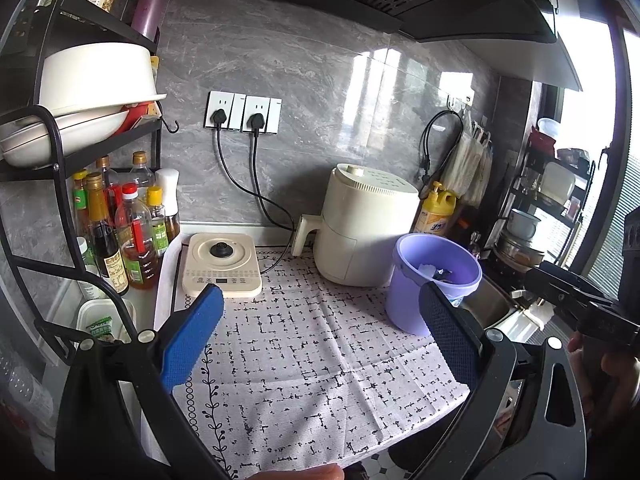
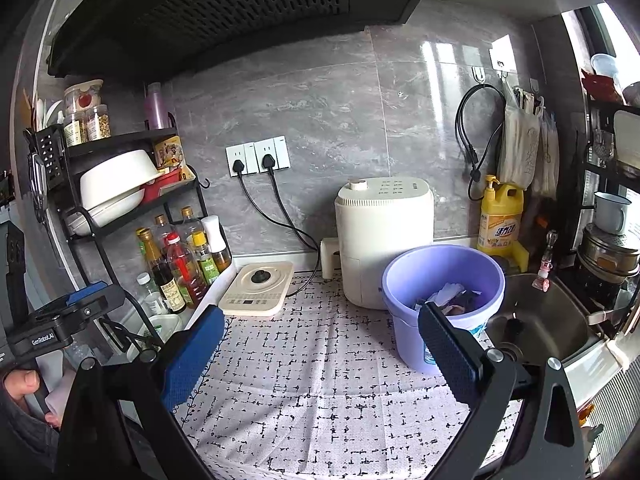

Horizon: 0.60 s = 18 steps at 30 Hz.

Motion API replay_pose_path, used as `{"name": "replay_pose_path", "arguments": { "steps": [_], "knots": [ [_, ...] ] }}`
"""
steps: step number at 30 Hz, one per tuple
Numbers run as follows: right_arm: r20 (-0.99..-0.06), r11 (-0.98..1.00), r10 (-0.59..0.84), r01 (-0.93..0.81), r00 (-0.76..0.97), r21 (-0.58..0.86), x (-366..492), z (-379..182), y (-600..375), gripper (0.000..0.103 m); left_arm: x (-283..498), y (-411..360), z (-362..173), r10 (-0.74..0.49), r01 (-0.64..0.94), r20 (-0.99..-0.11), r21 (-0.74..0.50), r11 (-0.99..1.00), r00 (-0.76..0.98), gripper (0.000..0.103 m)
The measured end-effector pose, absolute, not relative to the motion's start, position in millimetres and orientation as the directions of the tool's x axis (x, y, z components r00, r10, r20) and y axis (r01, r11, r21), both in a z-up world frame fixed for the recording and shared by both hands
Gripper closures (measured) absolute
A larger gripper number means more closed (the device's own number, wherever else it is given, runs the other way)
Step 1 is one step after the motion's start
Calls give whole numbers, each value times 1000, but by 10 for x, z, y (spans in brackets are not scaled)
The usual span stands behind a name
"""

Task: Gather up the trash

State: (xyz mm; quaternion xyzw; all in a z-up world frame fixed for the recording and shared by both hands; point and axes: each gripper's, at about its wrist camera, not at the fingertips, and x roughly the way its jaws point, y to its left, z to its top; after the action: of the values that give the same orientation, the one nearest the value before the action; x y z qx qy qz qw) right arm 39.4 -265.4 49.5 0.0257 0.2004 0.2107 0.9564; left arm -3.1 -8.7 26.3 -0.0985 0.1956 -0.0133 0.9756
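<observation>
A: Trash location?
B: In the lavender bucket (image 2: 442, 304), right edge of the counter (image 2: 320, 380), beside the sink (image 2: 540, 320).
A: Grippers?
B: Left gripper (image 1: 320, 336), right gripper (image 2: 322, 344): fingers apart, nothing held.

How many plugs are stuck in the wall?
2. One black plug is in the left socket and one black plug is in the right socket, side by side on the grey wall above the counter.
</observation>
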Motion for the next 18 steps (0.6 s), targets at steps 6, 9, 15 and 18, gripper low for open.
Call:
{"name": "replay_pose_path", "arguments": {
  "steps": [6, 9, 15, 18],
  "knots": [
    [-367, 910, 414, -390, 833, 143, 363, 489, -2676, 8, -67, -121, 291, -66, -4, -381, -181, 984, 922, 6],
    [-366, 910, 413, -386, 834, 148, 350, 481, -2687, 8, -83, -141, 301, -66, -2, -381, -176, 984, 922, 6],
    [-363, 913, 407, -379, 838, 149, 294, 481, -2731, 8, -94, -178, 314, -75, 8, -382, -173, 985, 921, 6],
    [-361, 917, 399, -372, 843, 145, 258, 484, -2762, 8, -79, -206, 322, -82, 18, -382, -171, 985, 921, 6]
  ]
}}
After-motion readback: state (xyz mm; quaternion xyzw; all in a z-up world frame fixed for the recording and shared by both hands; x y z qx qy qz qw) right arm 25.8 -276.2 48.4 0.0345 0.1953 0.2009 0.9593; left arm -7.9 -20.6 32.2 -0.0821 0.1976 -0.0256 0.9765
